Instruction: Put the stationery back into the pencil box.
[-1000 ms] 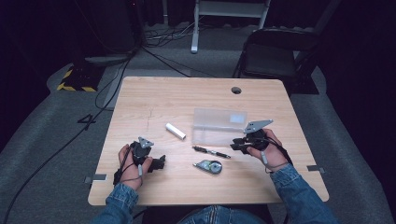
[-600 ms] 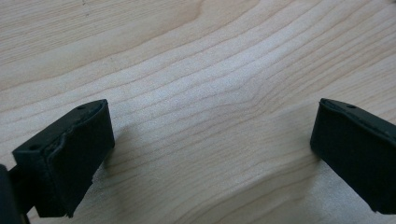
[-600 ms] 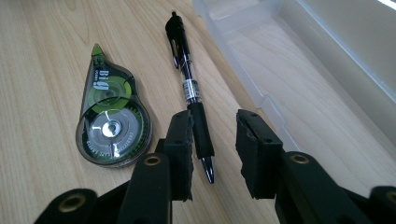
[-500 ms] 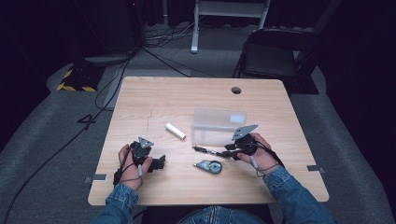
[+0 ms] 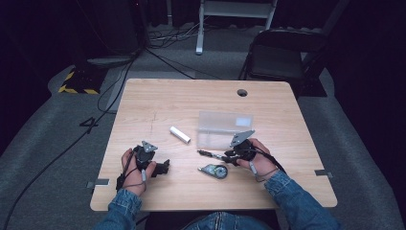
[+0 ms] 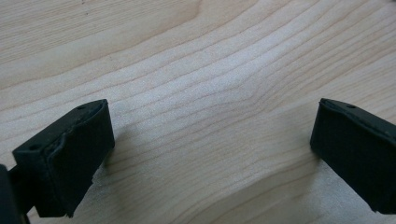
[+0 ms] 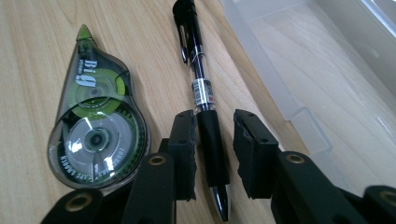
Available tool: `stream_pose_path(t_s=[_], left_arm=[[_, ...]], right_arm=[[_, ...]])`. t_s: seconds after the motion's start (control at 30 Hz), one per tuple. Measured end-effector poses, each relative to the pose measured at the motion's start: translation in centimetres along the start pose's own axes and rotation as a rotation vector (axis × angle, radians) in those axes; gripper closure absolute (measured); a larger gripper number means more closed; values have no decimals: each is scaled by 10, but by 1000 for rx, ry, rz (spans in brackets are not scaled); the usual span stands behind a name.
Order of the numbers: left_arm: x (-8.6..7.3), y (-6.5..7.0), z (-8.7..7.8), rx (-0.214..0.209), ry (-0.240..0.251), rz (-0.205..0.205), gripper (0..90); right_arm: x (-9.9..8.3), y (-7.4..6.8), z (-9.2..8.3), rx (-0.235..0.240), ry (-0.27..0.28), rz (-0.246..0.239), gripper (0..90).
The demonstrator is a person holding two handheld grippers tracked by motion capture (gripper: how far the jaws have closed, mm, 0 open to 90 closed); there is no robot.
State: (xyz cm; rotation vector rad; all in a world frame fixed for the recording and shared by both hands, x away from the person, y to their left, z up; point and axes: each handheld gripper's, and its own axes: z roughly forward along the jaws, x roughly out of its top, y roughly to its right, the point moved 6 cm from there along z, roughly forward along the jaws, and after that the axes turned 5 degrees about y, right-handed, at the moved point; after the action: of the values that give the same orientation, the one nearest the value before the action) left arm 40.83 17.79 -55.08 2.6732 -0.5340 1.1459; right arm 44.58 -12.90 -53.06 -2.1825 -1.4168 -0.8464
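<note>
In the right gripper view we see our right gripper (image 7: 212, 154) set down over a black pen (image 7: 205, 112) lying flat on the wooden table (image 7: 28, 84). Its jaws have just been narrowing, with the pen's rubber grip between them. The left pad sits right against the grip, while a thin strip of table shows between the grip and the right pad, so the jaws straddle the pen and do not yet pinch it. The pen's metal tip points toward the camera and its clip end points away.

Just beside the pen, to its left in that view, lies a green and clear correction tape dispenser (image 7: 95, 135). To its right stands the wall of a clear plastic box (image 7: 280, 93), close to the pen but apart from it.

From the high view, the right gripper (image 5: 231, 154) is near the front edge of the table (image 5: 158, 100), the pen (image 5: 209, 154) reaching left from it, the correction tape dispenser (image 5: 213, 170) in front of it and the clear plastic box (image 5: 222, 128) behind it. A white cylinder (image 5: 180, 134) lies well to the left.

Our left gripper (image 6: 210, 154) rests low over bare wood, its jaws spread wide with nothing between them. In the high view the left gripper (image 5: 163, 167) sits at the front left, well apart from the pen.
</note>
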Motion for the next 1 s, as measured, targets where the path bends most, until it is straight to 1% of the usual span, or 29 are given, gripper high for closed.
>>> stream_pose_path(t_s=[0.1,0.17,0.23,0.37,0.4,0.43,0.47,0.5,0.53,0.6,0.67,0.87,1.0], left_arm=[[0,0,0,1,0,1,0],[0,0,0,0,0,0,0],[0,0,0,1,0,1,0],[0,0,0,0,0,0,0],[0,0,0,0,0,0,0],[0,0,0,0,0,0,0],[0,0,0,0,0,0,0],[0,0,0,1,0,1,0],[0,0,0,0,-1,1,0],[0,0,0,0,-1,1,0],[0,0,0,1,0,1,0],[0,0,0,1,-1,2,0],[0,0,0,0,0,0,0]], right_arm=[[1,0,1,1,3,-16,740],[1,-1,1,13,5,-28,783],[1,-1,1,13,3,-51,796],[1,-3,1,10,0,-57,801],[1,-3,0,16,-4,-61,802],[2,-4,-1,21,12,-72,804],[2,-4,-1,21,12,-72,804],[3,-4,-2,20,19,-82,804],[5,-5,-5,27,34,-90,805],[6,-6,-6,28,43,-87,805],[8,-6,-9,25,50,-102,805],[14,-5,-24,20,97,-100,805],[16,-2,-32,13,115,-98,805]])
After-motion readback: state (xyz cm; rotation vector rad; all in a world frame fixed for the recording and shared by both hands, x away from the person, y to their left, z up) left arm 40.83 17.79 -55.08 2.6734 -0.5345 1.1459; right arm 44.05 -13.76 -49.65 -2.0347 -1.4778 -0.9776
